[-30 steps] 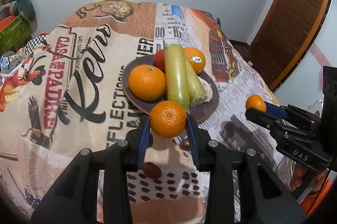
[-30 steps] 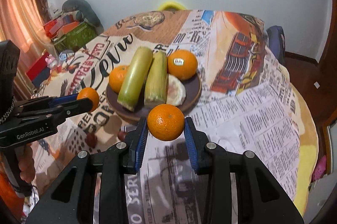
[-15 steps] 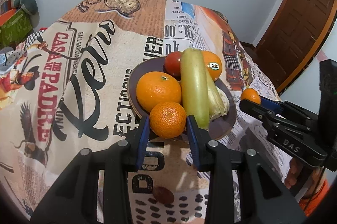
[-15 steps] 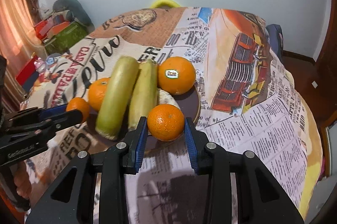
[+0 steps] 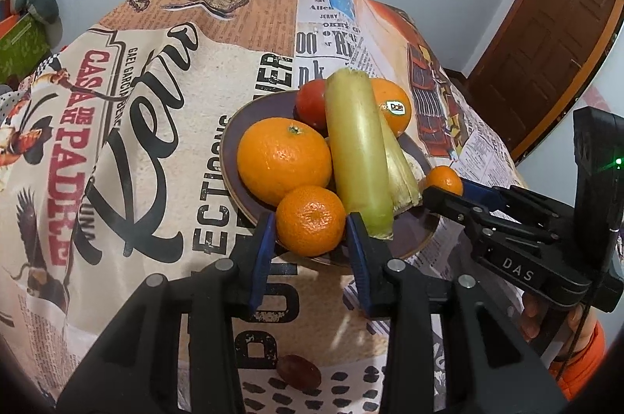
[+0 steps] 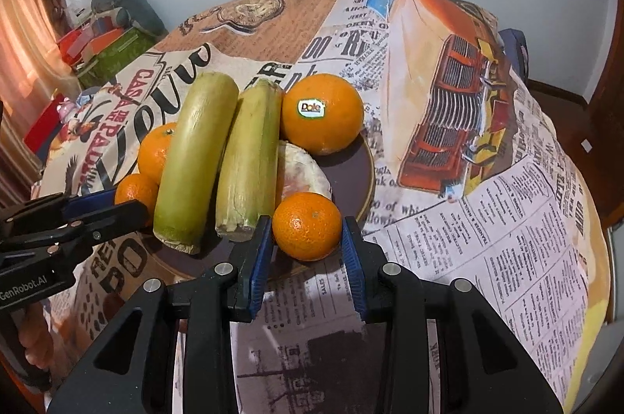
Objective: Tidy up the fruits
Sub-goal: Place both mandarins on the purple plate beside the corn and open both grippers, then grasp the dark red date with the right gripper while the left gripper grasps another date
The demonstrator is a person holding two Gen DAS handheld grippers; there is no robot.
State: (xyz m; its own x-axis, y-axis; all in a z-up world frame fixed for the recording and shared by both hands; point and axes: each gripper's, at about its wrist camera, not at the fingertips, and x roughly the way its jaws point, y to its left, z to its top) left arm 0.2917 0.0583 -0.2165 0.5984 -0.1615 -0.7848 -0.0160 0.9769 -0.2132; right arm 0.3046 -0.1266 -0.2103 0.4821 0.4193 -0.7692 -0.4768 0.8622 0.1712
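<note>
A dark round plate holds a big orange, a tomato, a Dole-stickered orange, and two green-yellow stalks. My left gripper is shut on a small mandarin over the plate's near rim. My right gripper is shut on another small mandarin over the plate's near edge, by a pale peeled fruit. The right gripper also shows in the left wrist view, and the left gripper in the right wrist view.
The table wears a printed newspaper-style cloth. A dark date-like fruit lies on the cloth near the front edge. A wooden door stands at the right, and boxes and clutter lie past the table's left side.
Both grippers have moved forward with their mandarins, from above the cloth in front of the plate to over the plate's near rim. Both stay shut on the fruit.
</note>
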